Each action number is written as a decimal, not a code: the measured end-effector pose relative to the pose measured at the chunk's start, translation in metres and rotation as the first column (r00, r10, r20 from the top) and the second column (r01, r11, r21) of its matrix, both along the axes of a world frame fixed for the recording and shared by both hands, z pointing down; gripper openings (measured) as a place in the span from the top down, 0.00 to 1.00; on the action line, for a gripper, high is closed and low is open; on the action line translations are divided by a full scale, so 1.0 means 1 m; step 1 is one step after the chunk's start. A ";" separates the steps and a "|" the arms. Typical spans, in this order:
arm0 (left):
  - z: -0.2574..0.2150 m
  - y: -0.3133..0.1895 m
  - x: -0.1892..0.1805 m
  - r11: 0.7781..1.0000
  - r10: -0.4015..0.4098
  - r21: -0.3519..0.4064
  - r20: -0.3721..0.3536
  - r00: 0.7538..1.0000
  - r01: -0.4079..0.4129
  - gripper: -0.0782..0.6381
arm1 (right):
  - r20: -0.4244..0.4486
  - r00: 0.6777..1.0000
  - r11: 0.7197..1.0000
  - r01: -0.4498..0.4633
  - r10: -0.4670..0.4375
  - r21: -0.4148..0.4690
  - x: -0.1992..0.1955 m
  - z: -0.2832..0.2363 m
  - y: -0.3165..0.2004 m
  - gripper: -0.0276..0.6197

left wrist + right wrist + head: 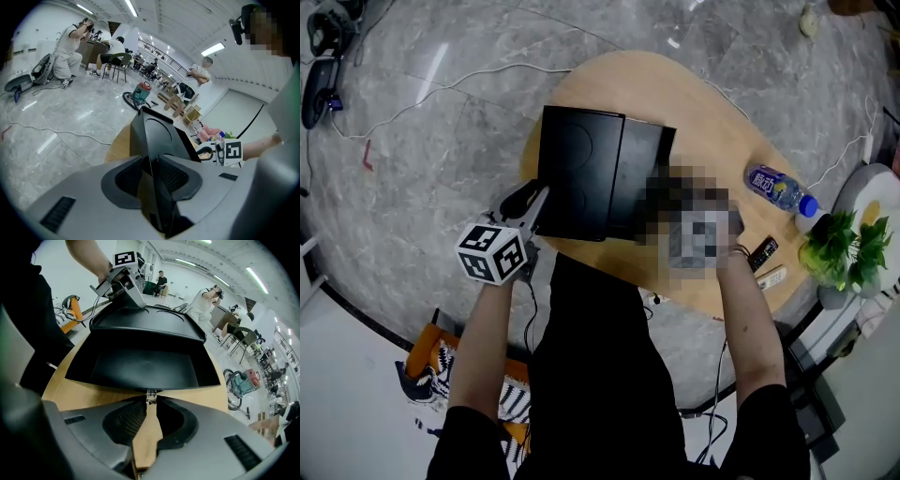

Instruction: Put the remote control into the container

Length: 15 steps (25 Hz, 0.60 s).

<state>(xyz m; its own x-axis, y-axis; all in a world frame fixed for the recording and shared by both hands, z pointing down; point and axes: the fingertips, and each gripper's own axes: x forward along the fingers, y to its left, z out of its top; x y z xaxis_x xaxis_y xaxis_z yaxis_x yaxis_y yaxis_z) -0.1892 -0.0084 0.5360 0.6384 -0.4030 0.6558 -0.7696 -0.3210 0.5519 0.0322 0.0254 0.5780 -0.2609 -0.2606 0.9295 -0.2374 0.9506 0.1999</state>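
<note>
The table (pixel 675 94) is wooden and oval. In the middle of it stands the black container (pixel 642 178), with its lid (pixel 577 169) raised at the left.

The left forearm (pixel 483 337) reaches up from the lower left of the head view. The left gripper (pixel 539 202) points slantwise down, and its jaws are clamped on the thin edge of the lid.

The right forearm (pixel 755 328) comes from the lower right and its gripper points steeply down. The right gripper (pixel 151 399) has its jaws almost together. Their tips pinch a small pale piece (pixel 151 393) at the near rim of the container; I cannot tell what it is.

The remote (pixel 763 253) lies on the table at the right, outside the container, just beside a white remote (pixel 772 277).
</note>
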 end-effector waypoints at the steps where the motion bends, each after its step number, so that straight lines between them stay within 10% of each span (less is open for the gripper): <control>1: 0.000 0.000 0.000 1.000 0.000 0.000 0.000 1.000 0.000 0.73 | -0.003 1.000 1.000 0.001 -0.001 0.000 0.003 0.001 0.001 0.85; 15: 0.000 0.001 0.001 1.000 0.006 0.011 -0.006 1.000 -0.006 0.73 | -0.017 1.000 1.000 0.000 0.001 0.031 0.026 0.007 -0.001 0.84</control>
